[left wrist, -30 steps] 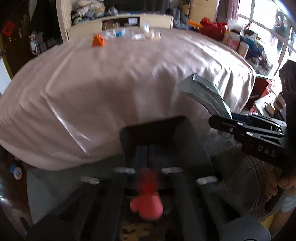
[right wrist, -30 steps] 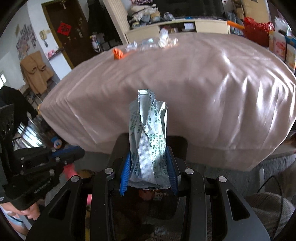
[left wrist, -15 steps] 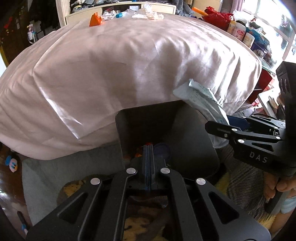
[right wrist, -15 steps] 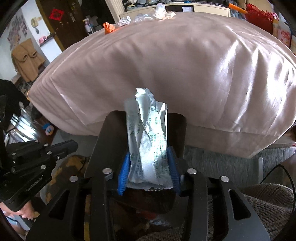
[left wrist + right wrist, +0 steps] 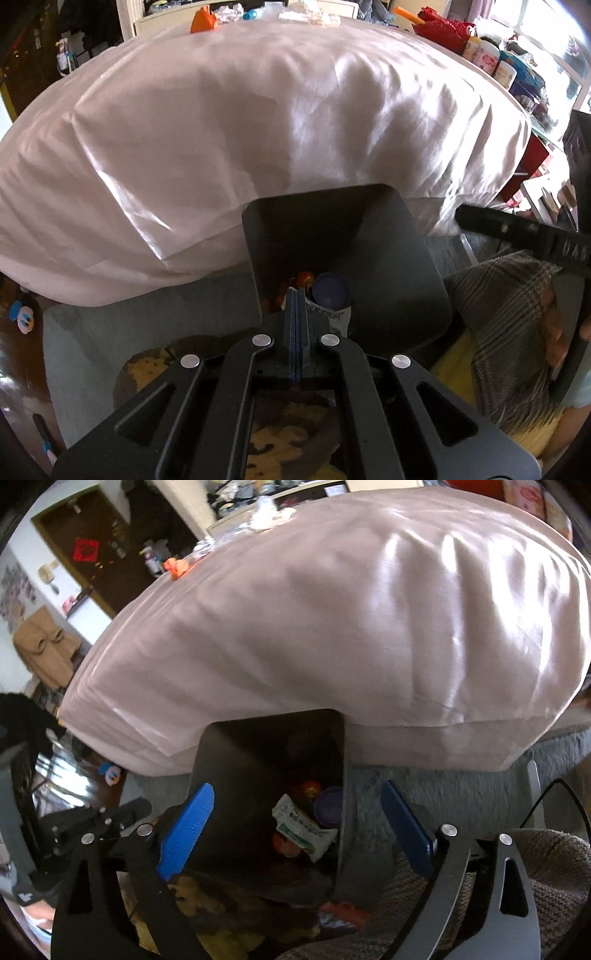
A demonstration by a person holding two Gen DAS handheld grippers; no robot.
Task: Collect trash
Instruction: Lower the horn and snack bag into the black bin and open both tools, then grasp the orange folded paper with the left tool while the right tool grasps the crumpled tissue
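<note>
Pink tablecloth behind bin; left gripper pressed together, empty; right gripper spread wide; only right view shows wrapper inside.

Pink-draped table, grey rug, red basket.

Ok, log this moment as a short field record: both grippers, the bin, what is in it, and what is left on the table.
left hand-held gripper: shut, empty, over the bin mouth
right hand-held gripper: open, empty, above the bin
dark grey rectangular trash bin: on the floor against the table edge
crumpled silver printed foil packet: lying inside the bin
round dark blue lid: inside the bin, beside the packet
pink satin tablecloth: covers the table
orange scrap: on the table's far edge
clear plastic wrappers: on the far edge too
</note>
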